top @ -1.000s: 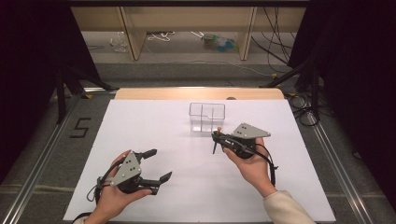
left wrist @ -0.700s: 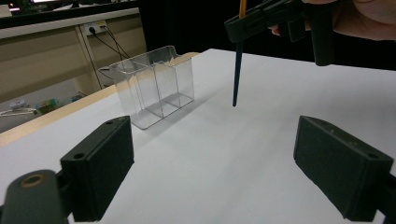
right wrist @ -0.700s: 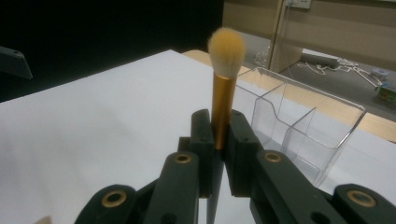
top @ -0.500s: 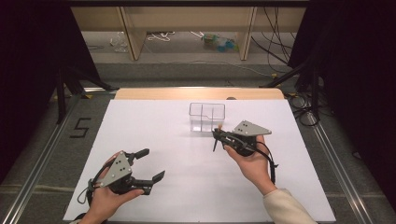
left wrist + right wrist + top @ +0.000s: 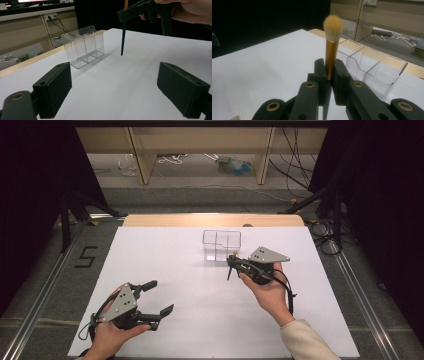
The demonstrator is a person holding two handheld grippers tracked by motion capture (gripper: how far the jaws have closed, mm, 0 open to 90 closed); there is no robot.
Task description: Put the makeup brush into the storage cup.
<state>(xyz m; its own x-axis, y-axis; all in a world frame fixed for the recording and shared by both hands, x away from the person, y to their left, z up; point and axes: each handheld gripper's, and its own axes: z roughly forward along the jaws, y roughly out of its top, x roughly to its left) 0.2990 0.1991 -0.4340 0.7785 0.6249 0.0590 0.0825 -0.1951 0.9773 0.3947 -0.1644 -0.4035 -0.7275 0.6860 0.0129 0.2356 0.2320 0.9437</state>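
Brush (image 5: 331,51): light, stiff, slim; right claw (image 5: 329,75) clamped its gold ferrule, bristles above, organiser (image 5: 372,72) just beyond; left claw (image 5: 120,92) gaped empty.

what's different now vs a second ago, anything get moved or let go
The left gripper drifted back toward the near table edge, jaws open and empty throughout. Nothing was taken hold of or let go. The right gripper stays shut on the makeup brush, upright with bristles up, beside the clear organizer, which sits where it was on the white table.
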